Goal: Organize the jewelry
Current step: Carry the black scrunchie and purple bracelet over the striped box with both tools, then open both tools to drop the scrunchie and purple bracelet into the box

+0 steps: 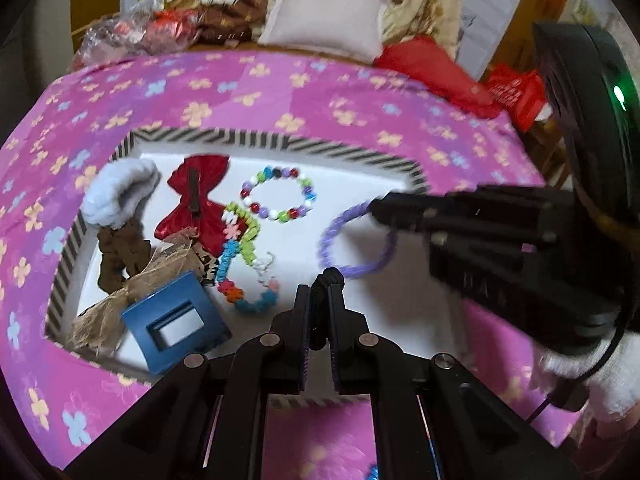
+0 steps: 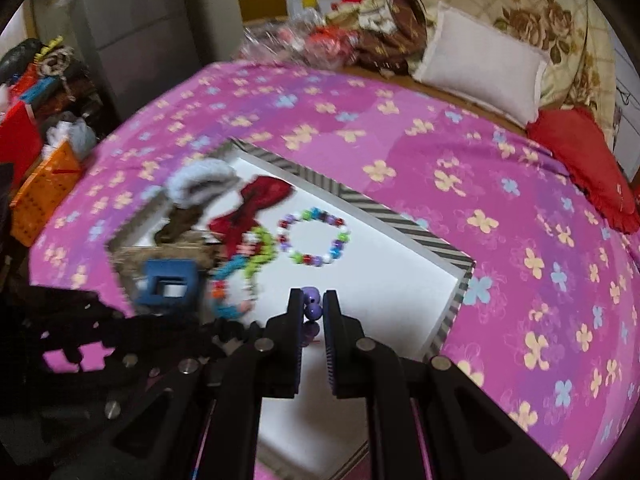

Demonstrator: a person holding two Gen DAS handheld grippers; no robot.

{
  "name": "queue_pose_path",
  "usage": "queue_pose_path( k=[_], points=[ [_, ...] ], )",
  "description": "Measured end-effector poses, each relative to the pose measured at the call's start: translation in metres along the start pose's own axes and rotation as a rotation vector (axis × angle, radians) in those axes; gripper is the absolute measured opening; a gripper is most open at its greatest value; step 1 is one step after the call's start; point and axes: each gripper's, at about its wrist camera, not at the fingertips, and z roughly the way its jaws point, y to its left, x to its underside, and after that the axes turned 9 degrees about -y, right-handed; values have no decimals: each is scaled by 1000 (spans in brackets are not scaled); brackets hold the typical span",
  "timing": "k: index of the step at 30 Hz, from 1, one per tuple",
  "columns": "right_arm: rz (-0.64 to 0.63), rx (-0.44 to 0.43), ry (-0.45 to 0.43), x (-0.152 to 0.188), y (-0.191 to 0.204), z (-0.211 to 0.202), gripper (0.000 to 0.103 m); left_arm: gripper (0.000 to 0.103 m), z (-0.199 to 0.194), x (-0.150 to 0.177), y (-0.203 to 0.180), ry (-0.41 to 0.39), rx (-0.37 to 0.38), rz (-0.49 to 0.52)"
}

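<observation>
Now the right gripper point(image 2: 313, 308) is pinching the purple beaded bracelet point(image 1: 354, 240) at its two o'clock; light, floppy, dangling; left gripper point(image 1: 323, 292) is clamping a black cord point(image 1: 326, 280)

Low white tray with striped rim point(image 1: 280, 141) lying mid-frame on pink flower-print bedspread point(image 1: 248, 84). Inside, at left: fluffy pale scrunchie point(image 1: 120, 192), brown scrunchie point(image 1: 120, 254) and blue square hair clip point(image 1: 176, 320) below. Red bow clip point(image 1: 196, 204) right of these; multicoloured bead bracelet point(image 1: 278, 194) centre; white pillow point(image 1: 324, 28) at upper frame.
</observation>
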Motion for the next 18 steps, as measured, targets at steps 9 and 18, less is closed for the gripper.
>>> queue_pose_path(
  k=[9, 18],
  points=[
    [75, 108, 15, -15, -48, 53, 9, 11, 34, -14, 15, 44, -112, 10],
    [136, 131, -14, -12, -54, 62, 21, 12, 46, -16, 20, 39, -147, 12]
  ],
)
